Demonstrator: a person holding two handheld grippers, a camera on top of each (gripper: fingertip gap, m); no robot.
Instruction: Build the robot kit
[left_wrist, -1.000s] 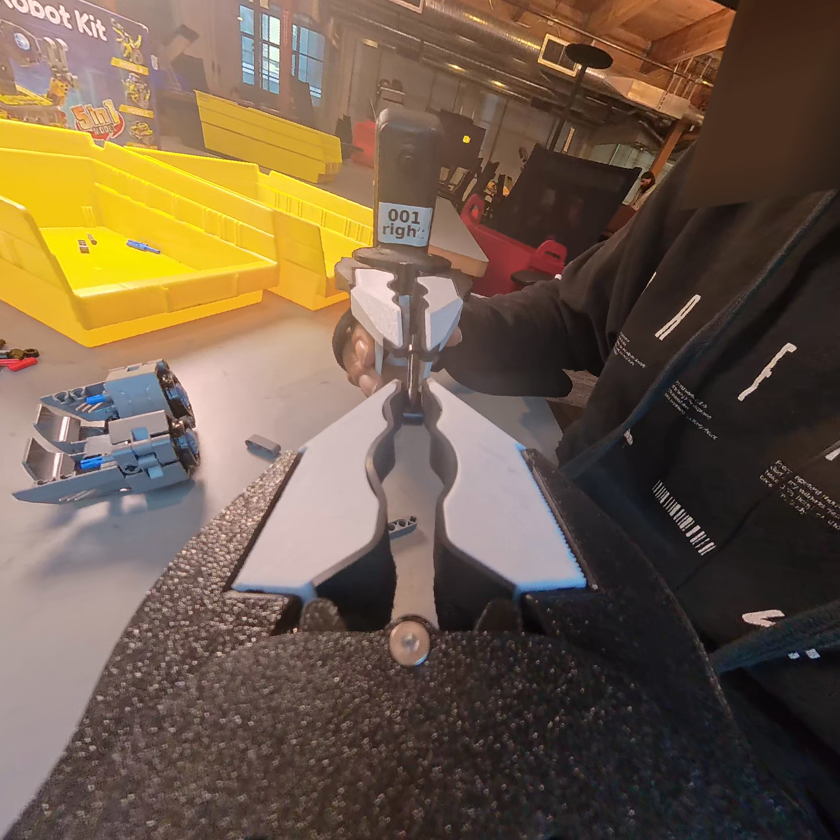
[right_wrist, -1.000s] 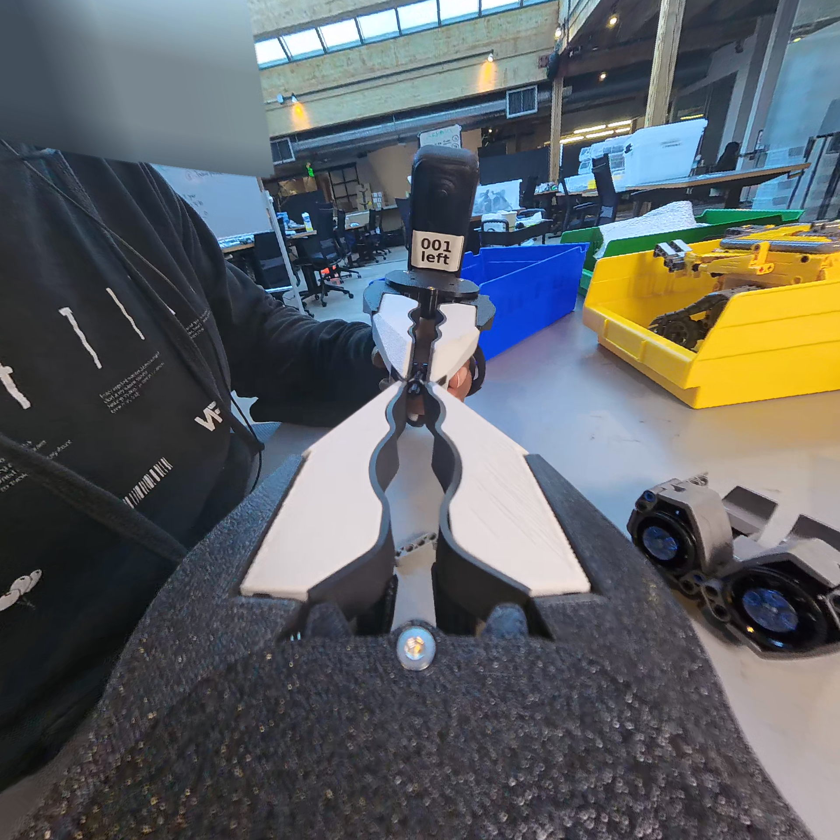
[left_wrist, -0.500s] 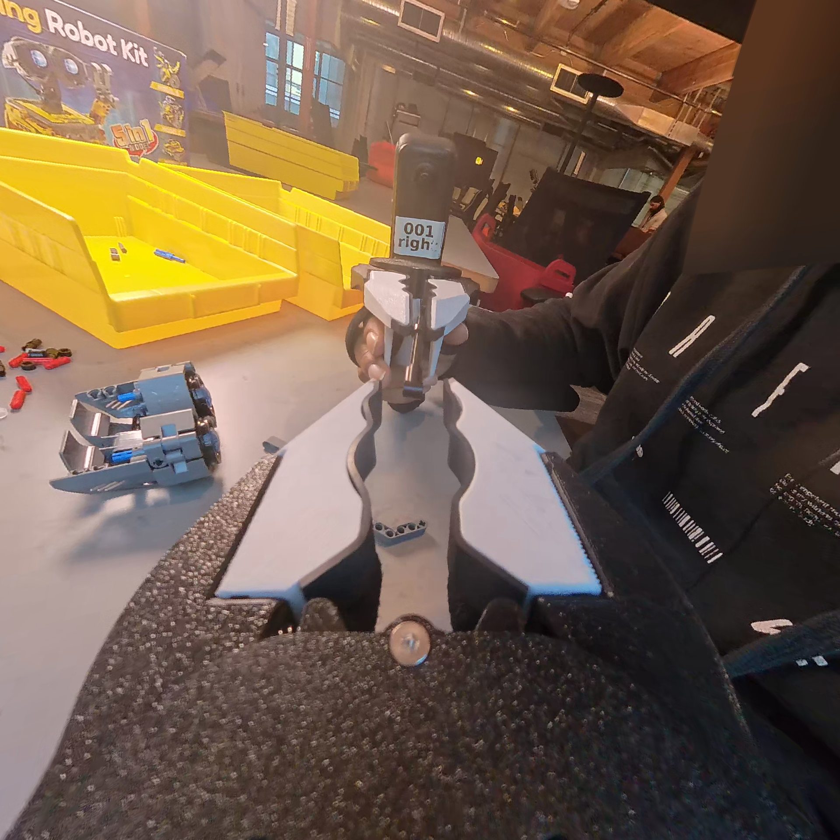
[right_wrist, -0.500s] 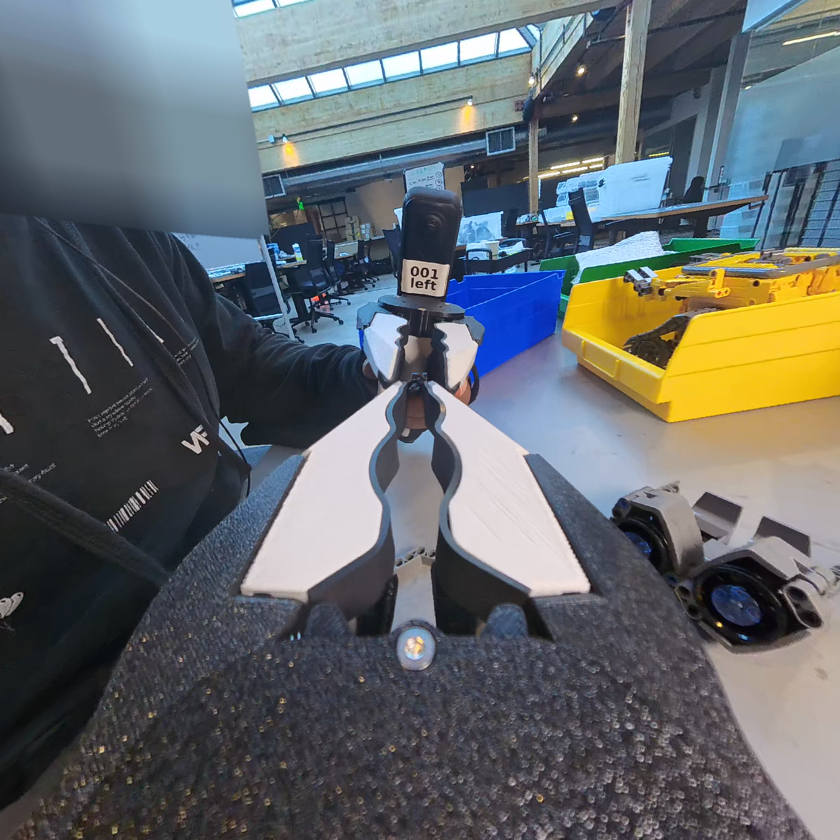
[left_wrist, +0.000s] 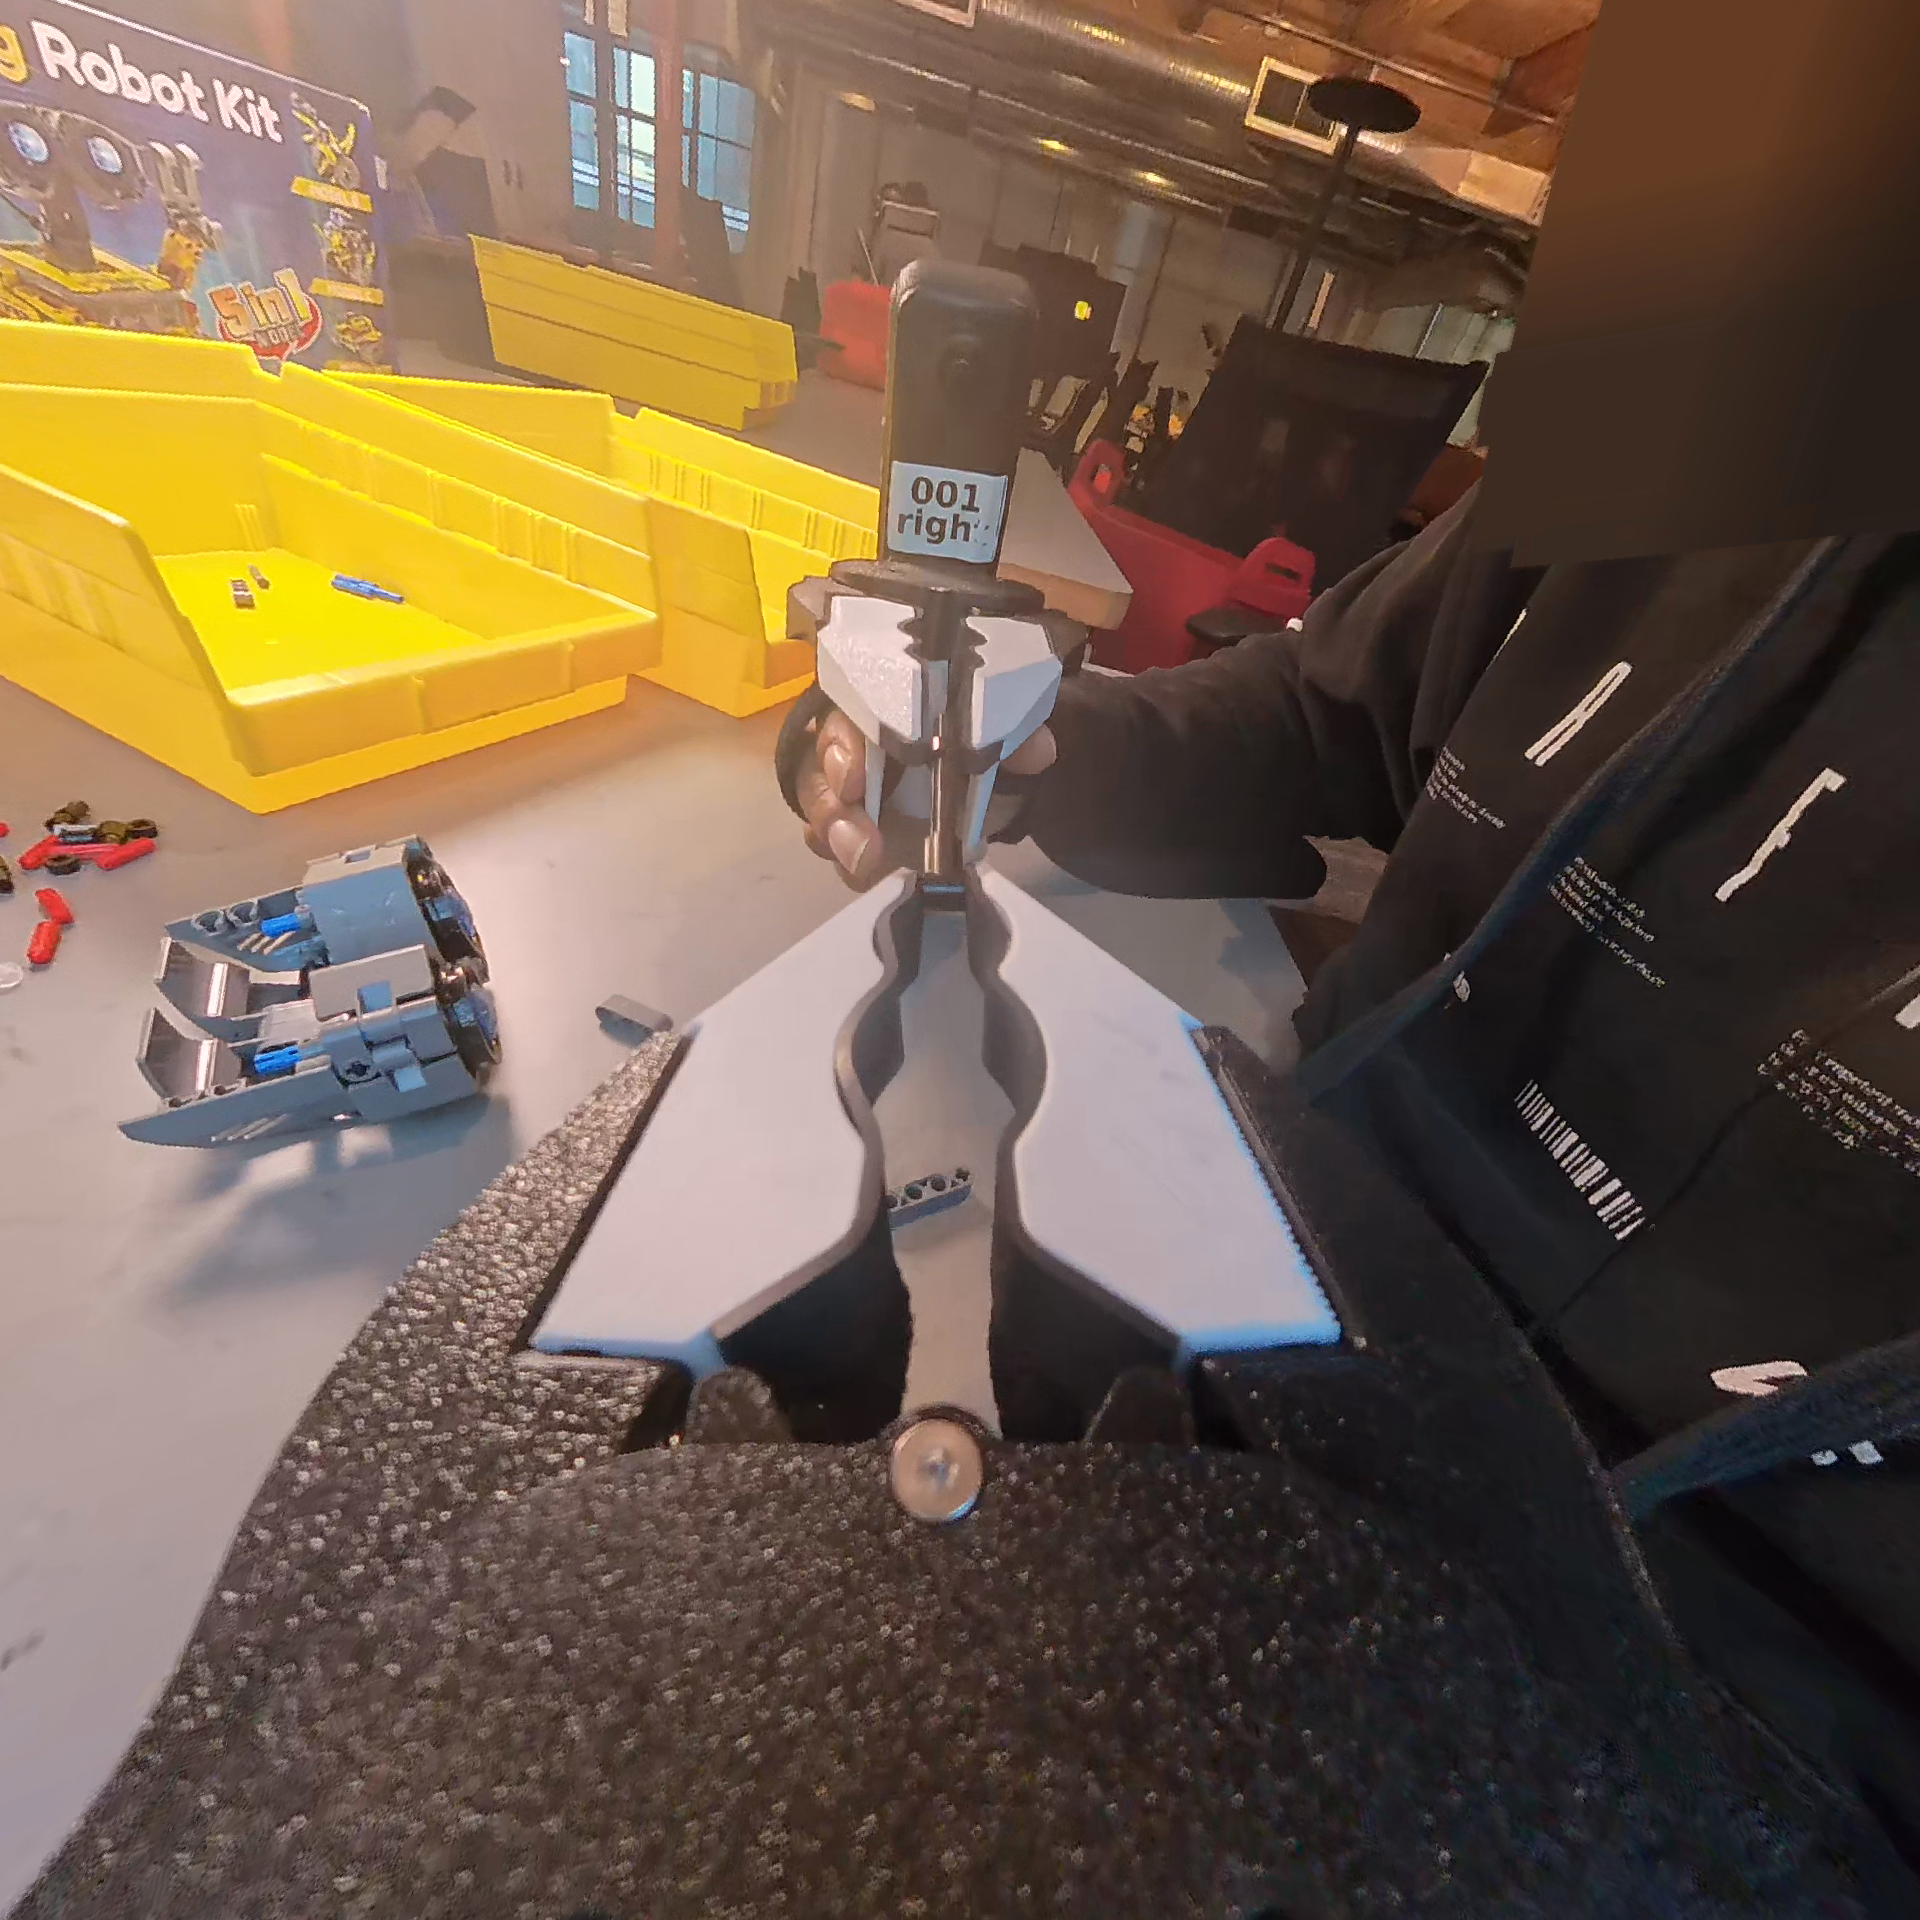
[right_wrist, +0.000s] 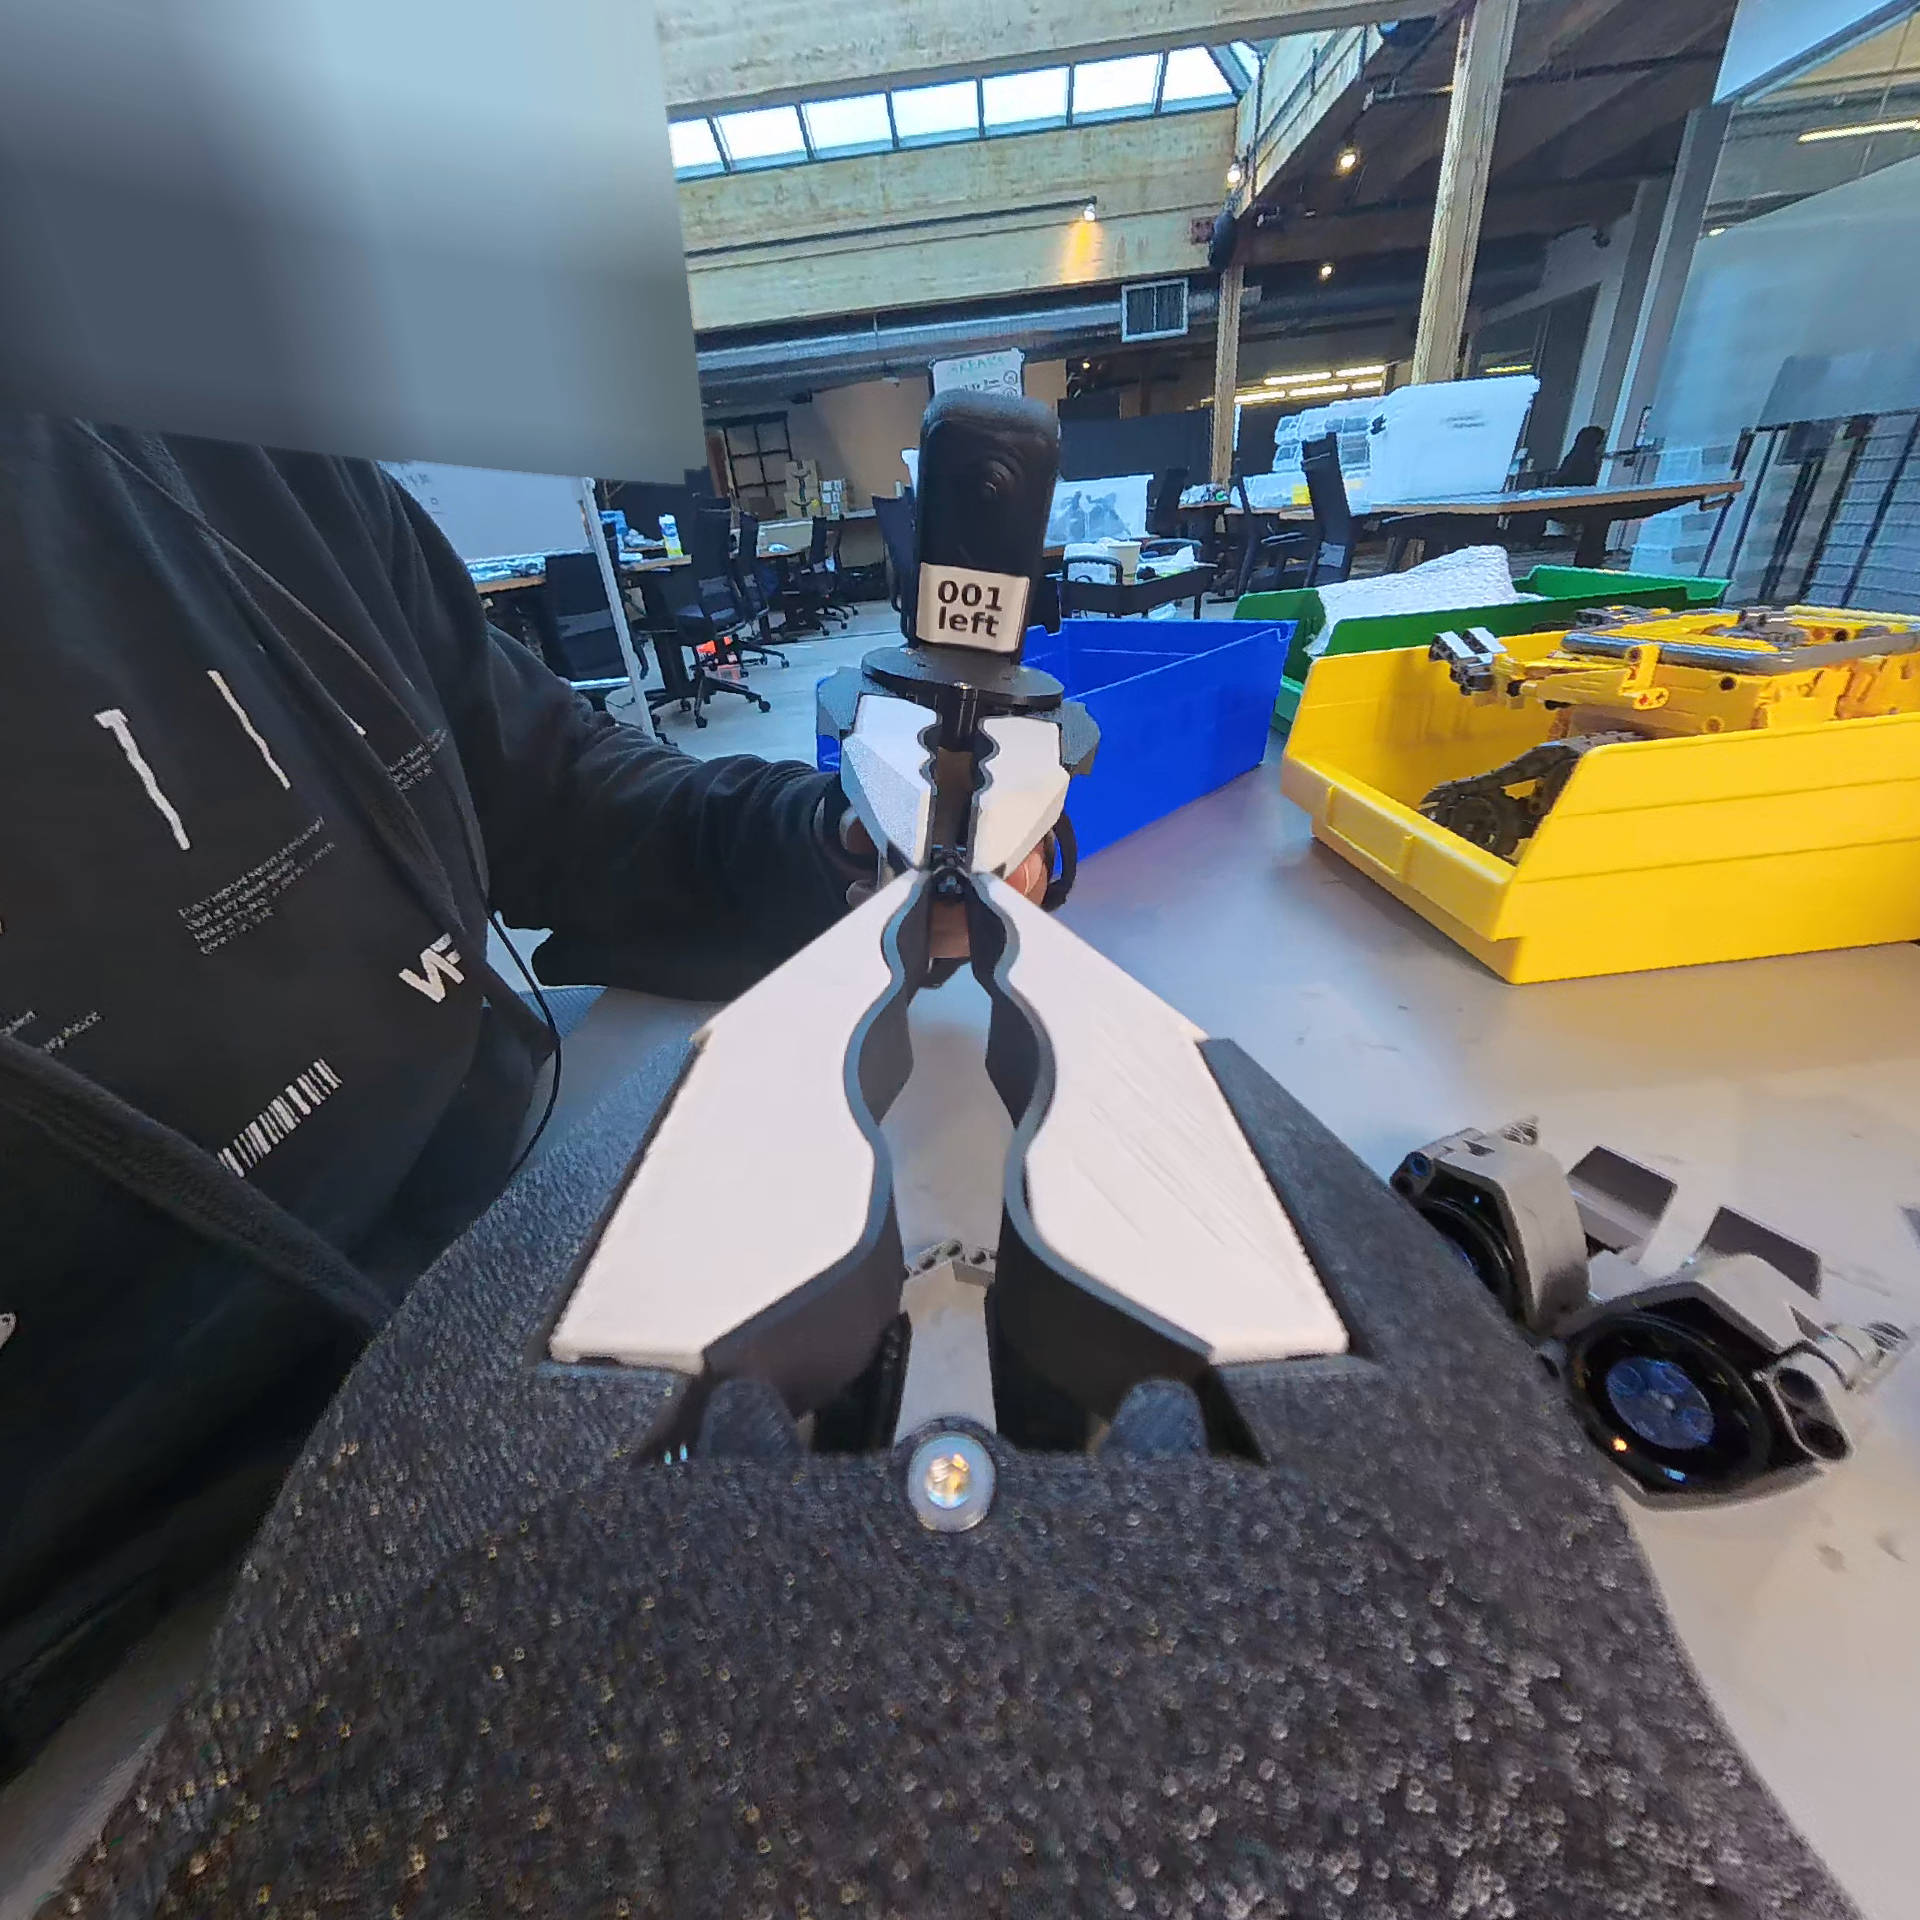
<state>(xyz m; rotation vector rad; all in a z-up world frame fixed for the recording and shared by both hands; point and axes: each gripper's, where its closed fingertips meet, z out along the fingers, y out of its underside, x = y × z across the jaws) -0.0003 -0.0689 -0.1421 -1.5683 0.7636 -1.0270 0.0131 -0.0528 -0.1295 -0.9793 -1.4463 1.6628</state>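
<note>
My two grippers meet tip to tip above the grey table (left_wrist: 644, 831). My left gripper (left_wrist: 940, 883) has its jaws closed to a narrow slit on a small dark piece (left_wrist: 940, 891). My right gripper (right_wrist: 948, 883) is shut on the same small black piece (right_wrist: 948, 881). Each gripper shows head-on in the other's view, the right gripper in the left wrist view (left_wrist: 938, 831) and the left gripper in the right wrist view (right_wrist: 951, 847). A grey beam with holes (left_wrist: 928, 1188) lies on the table below them, also in the right wrist view (right_wrist: 951, 1257).
A grey toy assembly (left_wrist: 312, 1018) (right_wrist: 1621, 1320) lies beside the grippers. A small dark block (left_wrist: 631, 1013) and red and black pins (left_wrist: 73, 842) lie nearby. Yellow bins (left_wrist: 312, 623), a blue bin (right_wrist: 1153, 707) and a yellow bin with a model (right_wrist: 1610, 831) stand behind. A person in black (left_wrist: 1610, 935) is close. Both grippers' tips are close together, under 4 cm apart. Left tips and right tips are each some 15 cm from the small dark block (left_wrist: 631, 1013).
The left gripper was shut a second ago, stood open half a second ago, and has closed again at the right gripper's tips. The right gripper stayed shut.
</note>
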